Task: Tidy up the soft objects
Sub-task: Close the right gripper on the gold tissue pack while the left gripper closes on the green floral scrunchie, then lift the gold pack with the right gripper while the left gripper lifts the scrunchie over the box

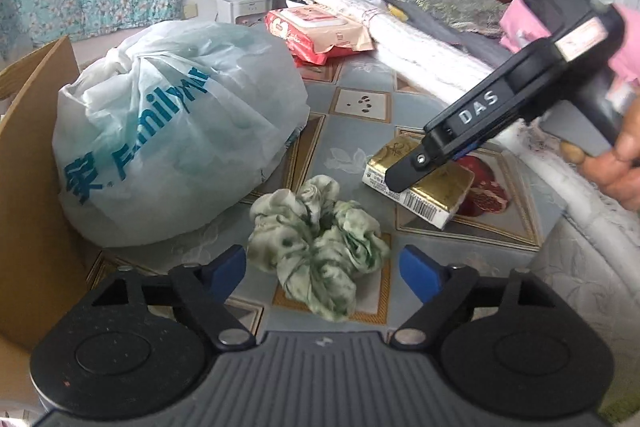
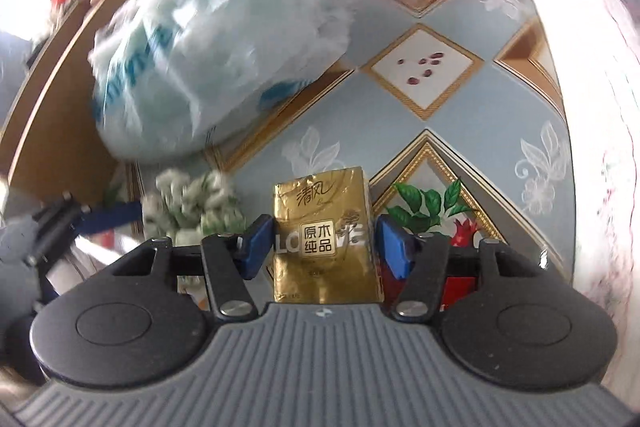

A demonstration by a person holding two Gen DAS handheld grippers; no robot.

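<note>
Little of the sorting looks done yet, judging by how things lie. The left tongs (image 1: pixel 324 273) stand wide apart and empty, their blue pads either side of the green-and-white scrunchie (image 1: pixel 318 253), which lies loose on the patterned desk (image 1: pixel 362 103) without either pad touching it. The right tongs (image 2: pixel 324 243) straddle the gold tissue pack (image 2: pixel 325 235): the pack sits between the two blue pads, with a gap showing on its right side, so the jaws seem partly open and not yet clamped, though the right wrist view is blurred with motion and I cannot be sure the left pad is clear of it. In the left wrist view the pack lies flat on the desk just beside the scrunchie, under the right tongs' tip. Left of both sits a full white plastic bag (image 1: pixel 176 131) against a cardboard box (image 1: pixel 28 163) (perhaps the destination, though nothing shows that), and a red wipes packet (image 1: pixel 320 31) lies farther back near folded linen (image 1: pixel 400 27). Both grasps remain to be closed and everything still needs placing.
</note>
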